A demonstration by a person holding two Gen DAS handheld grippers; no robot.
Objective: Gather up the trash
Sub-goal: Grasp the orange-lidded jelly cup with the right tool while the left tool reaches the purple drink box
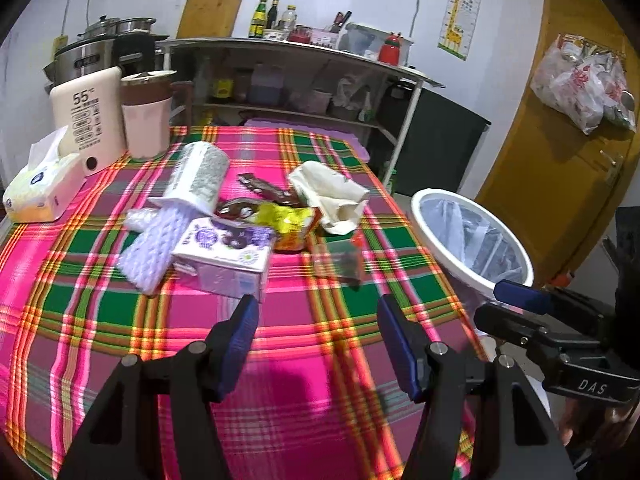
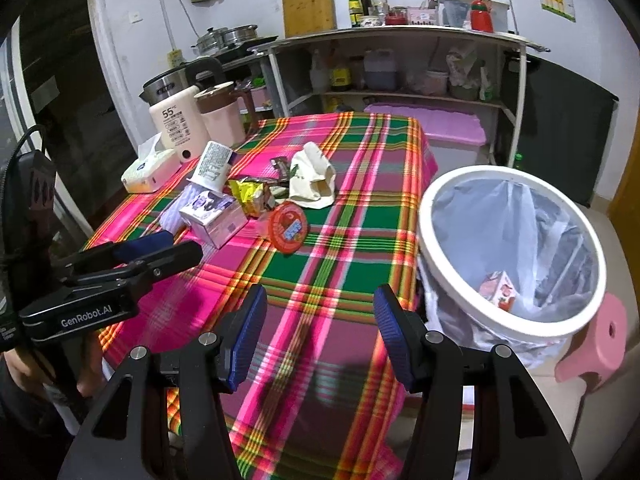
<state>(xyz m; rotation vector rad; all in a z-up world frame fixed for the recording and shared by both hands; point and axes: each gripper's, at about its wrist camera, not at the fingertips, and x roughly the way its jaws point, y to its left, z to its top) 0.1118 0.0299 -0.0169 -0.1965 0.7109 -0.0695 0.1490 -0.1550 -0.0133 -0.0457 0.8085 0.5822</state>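
Note:
Trash lies in a heap mid-table: a purple-and-white carton [image 1: 224,254] [image 2: 214,216], a white cup on its side [image 1: 198,178] [image 2: 212,166], a yellow wrapper [image 1: 286,220] [image 2: 250,194], a crumpled cream bag [image 1: 328,194] [image 2: 314,178], a red-lidded jelly cup [image 2: 286,226] [image 1: 340,258], and white bubble wrap [image 1: 150,246]. The white bin [image 2: 508,248] [image 1: 472,236] with a clear liner stands off the table's right edge, a pink carton [image 2: 500,290] inside. My left gripper [image 1: 318,344] is open and empty over the cloth, short of the purple carton. My right gripper [image 2: 320,334] is open and empty near the front edge, beside the bin.
A tissue box [image 1: 42,188], a cream kettle [image 1: 90,118] and a pink jug [image 1: 146,114] stand at the table's far left. A shelf unit [image 2: 400,68] is behind. A pink stool [image 2: 596,344] sits by the bin. An orange door [image 1: 560,120] is at right.

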